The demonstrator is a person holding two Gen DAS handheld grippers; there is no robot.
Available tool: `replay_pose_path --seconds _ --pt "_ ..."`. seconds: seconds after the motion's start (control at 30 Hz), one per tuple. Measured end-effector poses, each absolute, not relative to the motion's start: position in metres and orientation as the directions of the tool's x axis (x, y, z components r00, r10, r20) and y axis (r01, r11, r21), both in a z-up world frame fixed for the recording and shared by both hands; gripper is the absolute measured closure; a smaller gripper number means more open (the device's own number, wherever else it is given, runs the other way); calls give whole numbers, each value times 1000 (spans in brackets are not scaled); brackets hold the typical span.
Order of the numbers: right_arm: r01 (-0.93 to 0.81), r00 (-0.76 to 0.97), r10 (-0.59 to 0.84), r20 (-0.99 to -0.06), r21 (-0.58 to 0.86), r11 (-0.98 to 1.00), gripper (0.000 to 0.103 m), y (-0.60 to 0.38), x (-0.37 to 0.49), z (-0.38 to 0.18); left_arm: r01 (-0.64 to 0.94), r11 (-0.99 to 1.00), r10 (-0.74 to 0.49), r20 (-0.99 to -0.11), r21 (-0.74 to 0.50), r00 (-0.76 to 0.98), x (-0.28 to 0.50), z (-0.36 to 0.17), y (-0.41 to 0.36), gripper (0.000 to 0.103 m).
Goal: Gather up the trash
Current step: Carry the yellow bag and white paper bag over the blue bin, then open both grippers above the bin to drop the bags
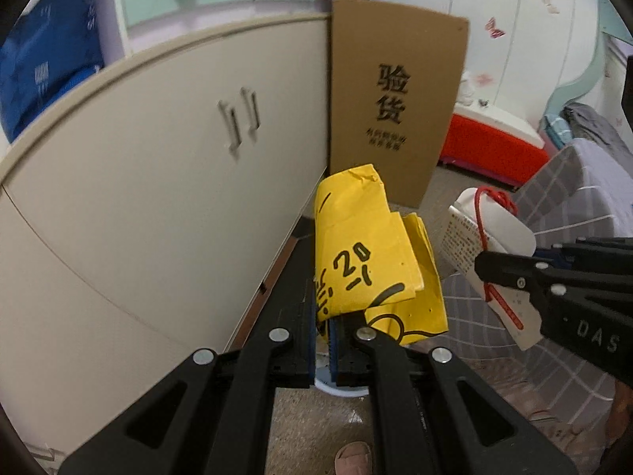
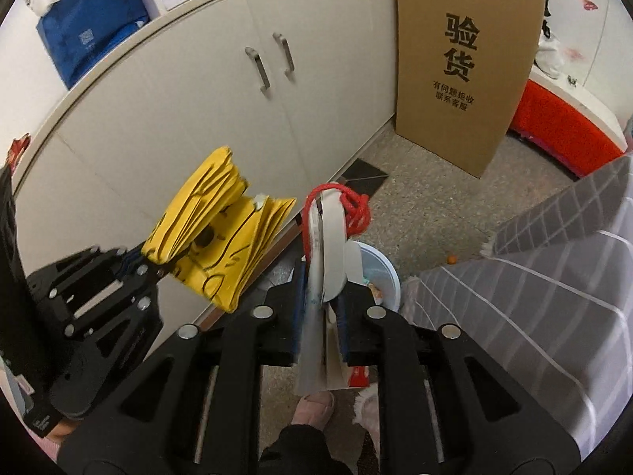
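My left gripper (image 1: 325, 316) is shut on a folded yellow paper bag (image 1: 356, 245) with black print, held up in front of the cabinet. The right wrist view shows that gripper (image 2: 152, 265) and the yellow bag (image 2: 221, 233) at the left. My right gripper (image 2: 322, 289) has a white paper bag (image 2: 332, 237) with red cord handles standing between its blue pads. The jaws stand apart and the bag sits loosely in the gap. A small pale blue bin (image 2: 379, 273) with scraps inside stands on the floor just beyond and below the right gripper.
A beige two-door cabinet (image 1: 158, 198) runs along the left. A tall cardboard sheet (image 1: 395, 111) leans at its end. Grey checked bedding (image 2: 534, 277) fills the right side. A red and white box (image 1: 494, 142) sits farther back. A person's pink slippers (image 2: 312, 407) are on the speckled floor.
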State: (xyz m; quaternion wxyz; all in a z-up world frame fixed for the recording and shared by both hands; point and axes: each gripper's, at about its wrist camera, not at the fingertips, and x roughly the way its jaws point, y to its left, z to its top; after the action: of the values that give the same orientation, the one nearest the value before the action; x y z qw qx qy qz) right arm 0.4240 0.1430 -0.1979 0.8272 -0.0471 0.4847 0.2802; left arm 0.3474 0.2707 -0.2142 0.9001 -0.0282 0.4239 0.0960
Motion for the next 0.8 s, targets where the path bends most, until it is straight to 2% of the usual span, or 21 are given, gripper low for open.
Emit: replay_pose_path --seconds 0.03,0.07,0.47,0.8 --pt "-502 371 412 -832 194 843 62 144 428 -202 -201 979 150 -775 30 614 348 -218 274 98" --pt "-490 386 396 -833 179 853 45 146 430 -205 -208 978 153 -783 31 603 350 -223 278 98" --pt "-456 443 341 -829 119 882 44 136 433 -211 -193 981 137 -808 29 574 359 -243 274 98" --pt "-420 540 350 -766 115 900 43 120 429 -184 -168 986 113 -811 18 575 375 -239 261 98"
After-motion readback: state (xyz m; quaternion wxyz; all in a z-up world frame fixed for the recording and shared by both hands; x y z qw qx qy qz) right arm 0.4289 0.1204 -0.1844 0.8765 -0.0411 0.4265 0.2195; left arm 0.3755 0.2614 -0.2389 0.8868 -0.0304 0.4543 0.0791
